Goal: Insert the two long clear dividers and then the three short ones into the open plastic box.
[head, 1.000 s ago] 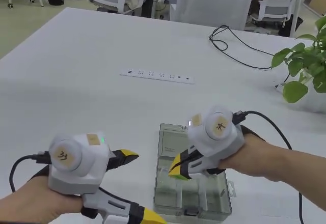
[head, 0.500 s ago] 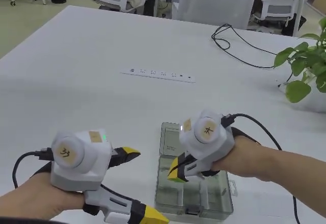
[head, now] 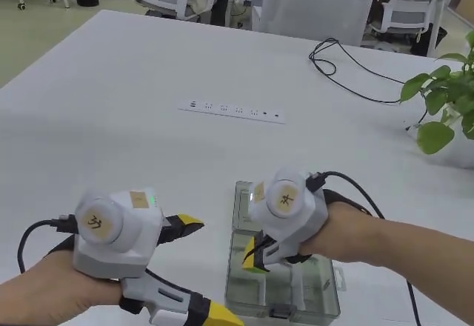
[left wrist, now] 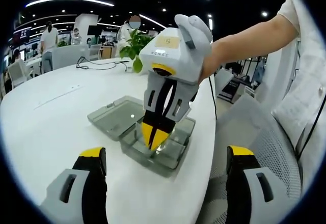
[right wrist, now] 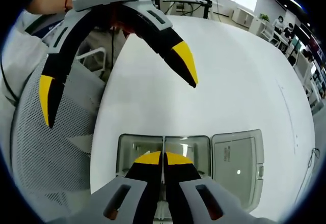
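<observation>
The open clear plastic box [head: 235, 296] lies on the white table near the front edge, its lid [head: 244, 198] folded back on the far side. Clear dividers stand inside it and split it into compartments. My right gripper [head: 255, 261] points down into the box [right wrist: 137, 152], jaws shut [right wrist: 163, 158] on the top edge of a thin clear divider. In the left gripper view the right gripper's tips [left wrist: 155, 138] sit in the box [left wrist: 170, 159]. My left gripper [head: 206, 270] hovers left of the box, wide open with nothing in it [left wrist: 165, 155].
A white power strip [head: 231, 110] lies mid-table. A black cable [head: 348, 63] loops at the far right, beside a green plant [head: 444, 104]. Office chairs [head: 311, 4] stand behind the table. Bare table surface stretches left of and beyond the box.
My right gripper has moved left and lower over the box, still shut. The left gripper has stayed where it was, open.
</observation>
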The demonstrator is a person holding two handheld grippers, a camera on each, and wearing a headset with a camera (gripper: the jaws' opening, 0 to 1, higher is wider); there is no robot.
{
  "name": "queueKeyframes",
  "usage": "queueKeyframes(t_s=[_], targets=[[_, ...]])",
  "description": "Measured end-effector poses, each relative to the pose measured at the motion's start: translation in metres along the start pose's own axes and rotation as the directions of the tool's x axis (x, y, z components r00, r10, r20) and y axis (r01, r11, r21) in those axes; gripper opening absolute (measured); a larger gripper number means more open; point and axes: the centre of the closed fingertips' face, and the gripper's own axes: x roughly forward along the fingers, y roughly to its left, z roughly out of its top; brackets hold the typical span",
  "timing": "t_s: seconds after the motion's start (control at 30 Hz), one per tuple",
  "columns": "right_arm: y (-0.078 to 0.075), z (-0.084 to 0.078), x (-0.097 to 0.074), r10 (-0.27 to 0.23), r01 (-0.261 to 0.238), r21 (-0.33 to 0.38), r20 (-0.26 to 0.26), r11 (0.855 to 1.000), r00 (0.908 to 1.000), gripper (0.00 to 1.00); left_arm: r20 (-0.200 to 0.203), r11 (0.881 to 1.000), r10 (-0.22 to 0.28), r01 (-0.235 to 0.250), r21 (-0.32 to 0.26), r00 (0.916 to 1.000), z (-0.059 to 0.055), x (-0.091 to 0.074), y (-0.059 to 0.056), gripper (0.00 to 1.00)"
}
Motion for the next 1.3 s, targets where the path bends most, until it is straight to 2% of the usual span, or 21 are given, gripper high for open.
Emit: queueKeyframes(t_s=[0.2, 0.37, 0.6, 0.7, 0.8, 1.0, 1.13, 1.3], targets=[[0.0, -0.002, 0.003, 0.001, -0.001, -0.003, -0.023, 1.0, 0.9997, 0.02, 0.0, 1.0, 0.0, 0.0, 0.002, 1.0, 0.001, 0.0, 0.0, 1.0], [0.0, -0.002, 0.003, -0.002, 0.002, -0.009, -0.016, 1.0, 0.9999, 0.03, -0.001, 1.0, 0.0, 0.0, 0.007, 1.0, 0.002, 0.0, 0.001, 1.0], [0.001, -0.001, 0.003, -0.008, 0.008, 0.018, 0.001, 1.0, 1.0, 0.04, -0.006, 1.0, 0.001, -0.001, 0.009, 1.0, 0.002, 0.0, 0.002, 1.0], [0.001, -0.001, 0.001, -0.014, 0.013, 0.031, 0.014, 0.999, 0.9998, 0.08, -0.006, 1.0, 0.002, -0.002, 0.012, 1.0, 0.002, 0.0, 0.002, 1.0], [0.002, 0.001, -0.004, -0.016, 0.015, 0.036, 0.031, 0.999, 0.9994, 0.09, -0.007, 1.0, 0.003, -0.003, 0.012, 1.0, 0.002, -0.001, 0.002, 1.0], [0.0, 0.005, -0.019, -0.024, 0.02, 0.06, 0.076, 0.998, 0.9968, 0.16, -0.013, 1.0, 0.004, -0.003, 0.015, 0.9999, 0.0, -0.001, 0.002, 1.0], [-0.003, 0.008, -0.034, -0.039, 0.025, 0.104, 0.131, 0.994, 0.9906, 0.23, -0.015, 1.0, 0.004, -0.004, 0.016, 0.9999, 0.0, -0.002, 0.002, 1.0], [-0.006, 0.008, -0.051, -0.062, 0.038, 0.137, 0.176, 0.99, 0.9825, 0.27, -0.022, 1.0, 0.003, -0.002, 0.019, 0.9997, -0.001, -0.002, 0.002, 1.0]])
